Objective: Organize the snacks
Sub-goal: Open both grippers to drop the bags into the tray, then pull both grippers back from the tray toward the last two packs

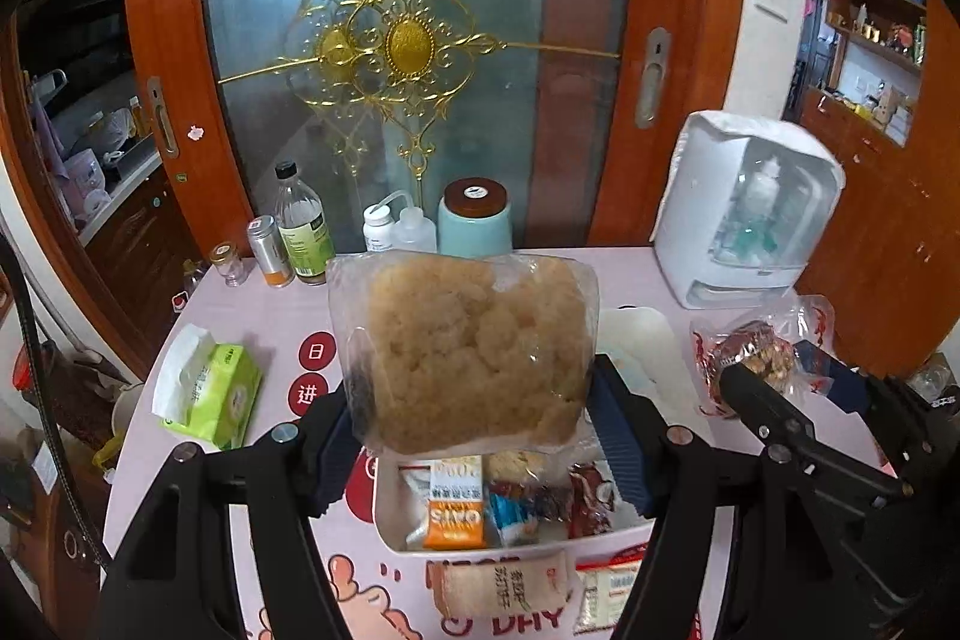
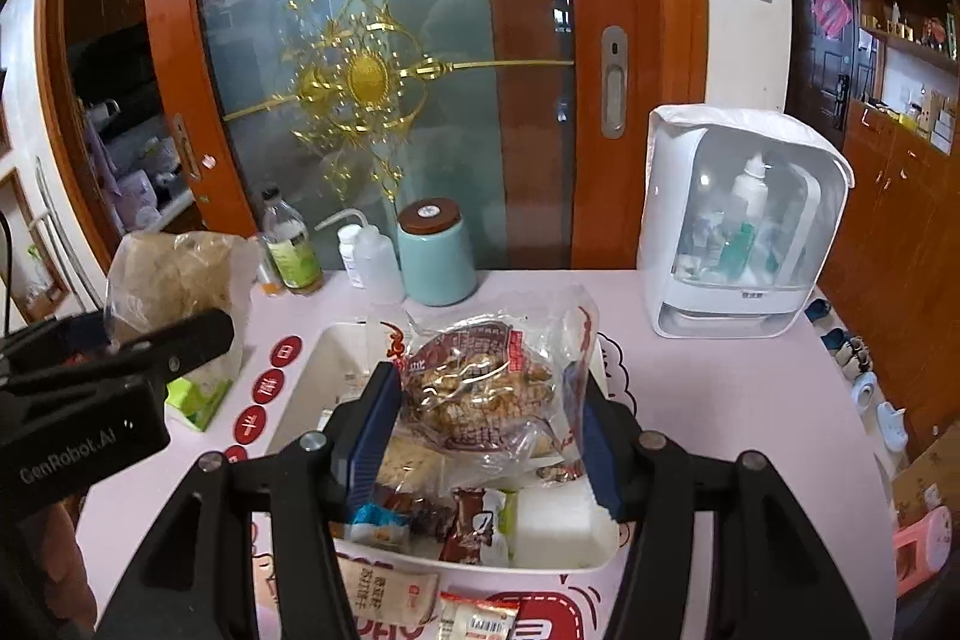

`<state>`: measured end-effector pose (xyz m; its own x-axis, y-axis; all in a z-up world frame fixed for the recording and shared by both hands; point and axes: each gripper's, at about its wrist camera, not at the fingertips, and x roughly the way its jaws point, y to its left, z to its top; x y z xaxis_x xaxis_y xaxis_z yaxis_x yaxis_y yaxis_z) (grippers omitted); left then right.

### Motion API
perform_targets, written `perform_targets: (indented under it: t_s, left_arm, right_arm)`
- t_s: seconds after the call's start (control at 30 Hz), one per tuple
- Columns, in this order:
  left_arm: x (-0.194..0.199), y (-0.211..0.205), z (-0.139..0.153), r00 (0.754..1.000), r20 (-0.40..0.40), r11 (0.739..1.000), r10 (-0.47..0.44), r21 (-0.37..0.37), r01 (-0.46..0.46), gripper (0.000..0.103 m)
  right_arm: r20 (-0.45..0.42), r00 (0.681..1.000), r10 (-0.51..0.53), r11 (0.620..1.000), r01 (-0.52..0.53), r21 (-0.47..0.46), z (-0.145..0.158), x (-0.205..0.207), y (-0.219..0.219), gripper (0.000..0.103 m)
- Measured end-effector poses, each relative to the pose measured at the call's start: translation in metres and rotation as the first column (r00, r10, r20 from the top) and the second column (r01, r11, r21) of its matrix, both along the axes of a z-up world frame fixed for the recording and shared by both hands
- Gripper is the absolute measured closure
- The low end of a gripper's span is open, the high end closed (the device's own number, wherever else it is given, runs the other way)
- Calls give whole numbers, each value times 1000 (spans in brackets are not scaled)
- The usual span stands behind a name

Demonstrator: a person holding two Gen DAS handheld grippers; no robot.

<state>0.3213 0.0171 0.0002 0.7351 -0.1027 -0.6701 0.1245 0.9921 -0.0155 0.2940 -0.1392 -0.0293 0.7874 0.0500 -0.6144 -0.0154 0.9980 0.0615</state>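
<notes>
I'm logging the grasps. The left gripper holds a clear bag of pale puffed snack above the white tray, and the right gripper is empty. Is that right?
Not quite. The right gripper is not empty: the right wrist view shows it holding a clear bag of brown snacks. The rest stands: the left gripper holds the pale puffed snack bag above the white tray.

Between the left claw's ribbed blue pads (image 1: 621, 451): clear glossy crinkled plastic bag (image 1: 465, 352) of rough beige crumbly content; beneath it, smooth white plastic tray (image 1: 510, 544); beyond, glossy varnished wood door frame (image 1: 168, 58) with frosted glass.
</notes>
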Motion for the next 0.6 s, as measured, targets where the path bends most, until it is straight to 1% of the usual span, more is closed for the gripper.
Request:
perform_targets:
  t_s: [0.13, 0.2, 0.23, 0.27, 0.33, 0.37, 0.4, 0.43, 0.6]
  left_arm:
    - [23, 1, -27, 999, -45, 1000, 9, 19, -8, 34]
    - [30, 2, -40, 997, -69, 999, 16, 30, -14, 26]
    - [34, 4, -49, 996, -92, 1000, 11, 29, -9, 13]
    - [37, 5, -56, 993, -115, 1000, 3, 23, 0, 5]
    - [40, 9, -68, 988, -155, 1000, -12, 2, 12, 3]
    - [41, 10, -73, 986, -169, 1000, -9, 3, 9, 1]
    - [41, 12, -77, 984, -179, 1000, -1, 6, 2, 1]
    - [41, 15, -82, 982, -188, 1000, 14, 7, -13, 1]
    - [35, 30, -86, 979, -198, 997, 38, -58, -50, 1]
  right_arm:
    - [-61, 998, 4, 999, -6, -32, -22, 18, 5, 44]
    - [-98, 995, 17, 999, -22, -48, -39, 27, 7, 43]
    - [-112, 993, 24, 998, -30, -59, -47, 30, 9, 43]
    - [-123, 992, 29, 997, -37, -70, -53, 32, 11, 41]
    - [-143, 989, 36, 994, -50, -96, -66, 33, 14, 38]
    - [-144, 989, 39, 992, -55, -114, -72, 33, 16, 35]
    - [-144, 989, 35, 991, -53, -125, -75, 31, 17, 28]
    - [-144, 989, 35, 990, -54, -128, -77, 29, 17, 24]
    - [-142, 990, 23, 996, -36, -86, -75, 23, 13, 22]
